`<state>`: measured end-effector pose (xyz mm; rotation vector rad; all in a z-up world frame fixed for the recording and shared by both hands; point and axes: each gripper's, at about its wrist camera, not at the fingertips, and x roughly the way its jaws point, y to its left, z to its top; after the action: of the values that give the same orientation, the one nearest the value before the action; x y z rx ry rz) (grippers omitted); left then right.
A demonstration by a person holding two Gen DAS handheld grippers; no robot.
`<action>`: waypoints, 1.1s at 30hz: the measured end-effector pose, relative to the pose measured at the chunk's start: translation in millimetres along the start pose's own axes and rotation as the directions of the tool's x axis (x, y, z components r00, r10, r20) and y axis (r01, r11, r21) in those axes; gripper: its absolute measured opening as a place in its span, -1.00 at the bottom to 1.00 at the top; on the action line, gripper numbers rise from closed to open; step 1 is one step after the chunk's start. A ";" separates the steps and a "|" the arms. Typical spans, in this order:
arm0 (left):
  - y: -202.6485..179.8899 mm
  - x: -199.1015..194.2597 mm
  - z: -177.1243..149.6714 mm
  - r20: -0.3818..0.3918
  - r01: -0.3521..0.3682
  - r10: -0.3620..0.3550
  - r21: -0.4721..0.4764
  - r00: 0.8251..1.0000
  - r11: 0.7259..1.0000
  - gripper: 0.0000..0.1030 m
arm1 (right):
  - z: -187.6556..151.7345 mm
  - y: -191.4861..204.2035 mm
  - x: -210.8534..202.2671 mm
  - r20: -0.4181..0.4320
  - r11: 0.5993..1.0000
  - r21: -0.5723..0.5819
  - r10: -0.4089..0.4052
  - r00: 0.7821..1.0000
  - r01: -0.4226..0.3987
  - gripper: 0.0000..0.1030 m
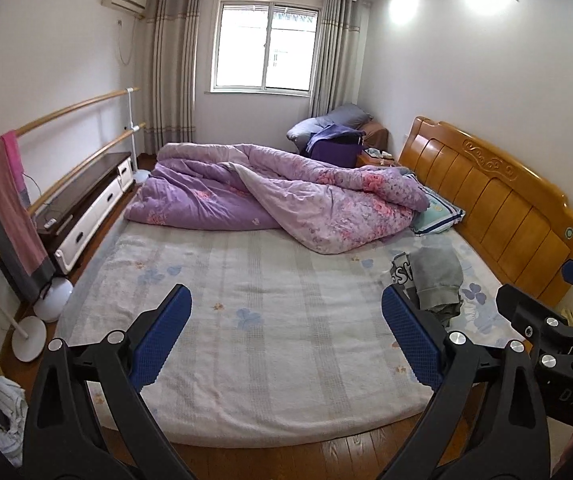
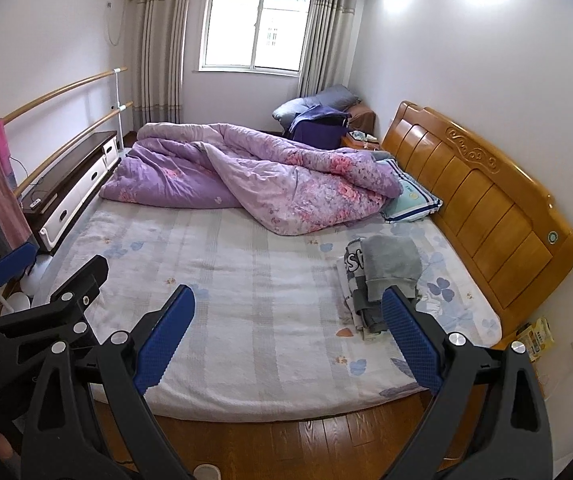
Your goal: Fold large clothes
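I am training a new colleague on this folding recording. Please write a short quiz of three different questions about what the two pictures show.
1. True or false: the left tongs are shut on a garment.
2. Multiple choice: where does the pile of clothes lie? A) on the wooden floor; B) on the bed near the headboard; C) on top of the purple quilt.
3. Fill in: the right tongs are ____ and hold nothing.

Key
1. False: they stand open over the bed sheet and touch nothing.
2. B.
3. open.
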<state>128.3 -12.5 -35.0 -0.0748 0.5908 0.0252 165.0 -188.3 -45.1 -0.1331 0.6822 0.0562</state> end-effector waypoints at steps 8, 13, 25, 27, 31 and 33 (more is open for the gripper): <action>-51.6 -80.8 -27.4 0.058 -0.063 0.063 -0.002 0.996 0.998 0.87 | -33.7 -48.3 -61.1 0.060 0.998 -0.016 0.066 0.996 -0.065 0.77; -81.3 -131.4 -47.5 0.066 -0.085 0.085 -0.011 0.994 0.996 0.87 | -58.2 -75.1 -104.7 0.077 0.996 -0.032 0.081 0.994 -0.078 0.78; -93.7 -210.8 -68.4 0.072 -0.078 0.079 -0.007 0.994 0.997 0.87 | -84.9 -84.5 -173.7 0.103 0.997 -0.035 0.076 0.992 -0.073 0.85; -84.8 -220.3 -71.6 0.075 -0.073 0.073 -0.005 0.995 0.997 0.87 | -88.0 -74.5 -183.0 0.107 0.997 -0.036 0.066 0.992 -0.063 0.85; -61.4 -231.4 -76.2 0.071 -0.061 0.061 -0.013 0.996 0.998 0.87 | -94.2 -52.4 -195.6 0.115 0.999 -0.026 0.049 0.992 -0.047 0.85; -46.4 -233.2 -76.9 0.065 -0.058 0.059 -0.010 0.996 0.998 0.87 | -97.3 -36.0 -201.4 0.110 0.999 -0.022 0.039 0.993 -0.037 0.85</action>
<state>-105.8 -65.3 34.2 -0.0646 0.5275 0.0866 -48.5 -239.4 11.2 -0.1351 0.5742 0.1065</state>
